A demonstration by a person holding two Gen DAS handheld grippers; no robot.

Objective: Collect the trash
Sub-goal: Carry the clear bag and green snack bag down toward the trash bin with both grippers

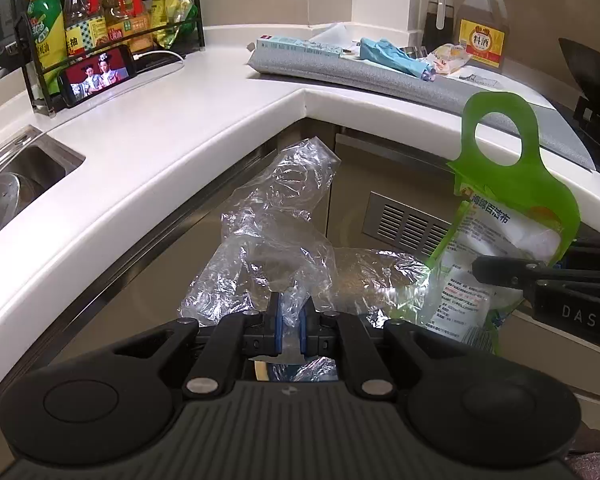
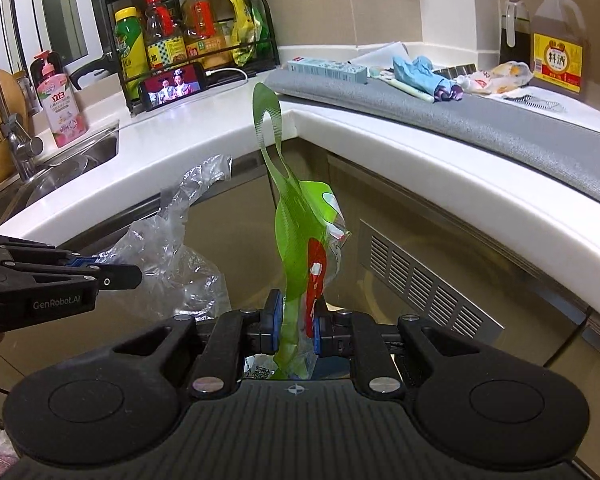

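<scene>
White L-shaped surface [image 1: 172, 120] wraps corner, grey mat [image 2: 480, 120] on far edge. Crumpled clear bag [image 1: 276, 216] pinched upright by left gripper [image 1: 291, 322]. Green package [image 2: 296, 248], long axis vertical, clamped by right gripper [image 2: 298, 322] below surface edge.

Landmark: white counter [image 1: 172, 120], bent round an inner corner.
Sink [image 1: 28, 168]: sunk into the counter's left end.
Pink soap bottle [image 2: 60, 96]: on the counter, just beside the sink.
Black rack [image 2: 188, 28]: at the counter's back, left of the corner, holding oil and sauce bottles.
Phone [image 1: 98, 74]: leaning against the rack's front, screen lit, white cable attached.
Grey mat [image 2: 480, 114]: on the counter's right run.
Yellow-labelled jug [image 2: 558, 40]: against the wall behind the mat.
Vent grille [image 2: 424, 280]: in the cabinet front below the counter.
</scene>
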